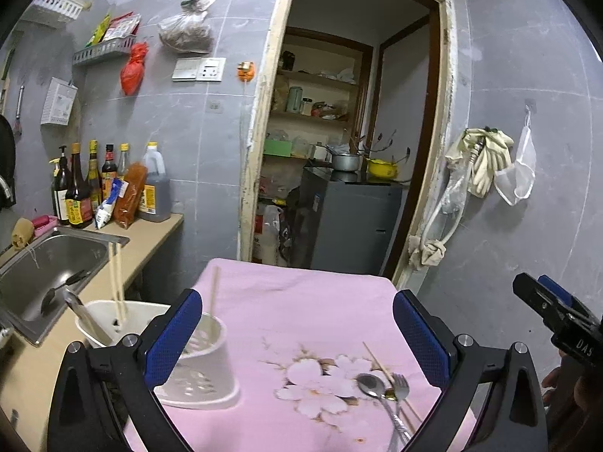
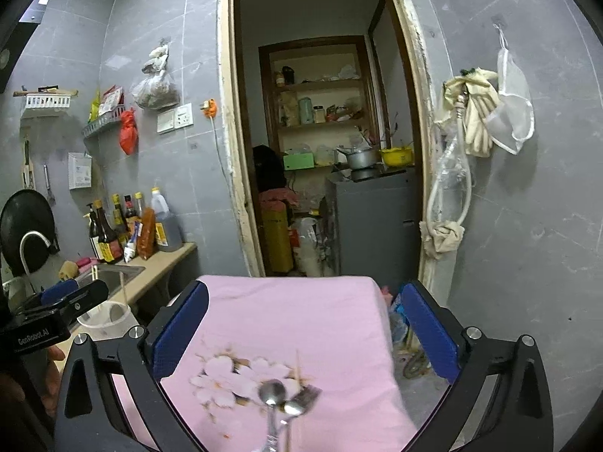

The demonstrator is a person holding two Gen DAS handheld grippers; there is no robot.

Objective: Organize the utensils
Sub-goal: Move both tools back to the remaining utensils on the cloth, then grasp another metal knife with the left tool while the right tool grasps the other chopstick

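Observation:
A pink floral cloth covers the table. On it lie a metal spoon, a fork and a chopstick near the front right. A white utensil cup with one chopstick in it stands at the table's left. A white bin on the counter holds a pair of chopsticks and a metal utensil. My left gripper is open and empty above the cloth. My right gripper is open and empty above the spoon and fork.
A steel sink with a spoon in it sits in the counter at the left, with sauce bottles behind. An open doorway is straight ahead. Gloves and a mesh bag hang on the right wall.

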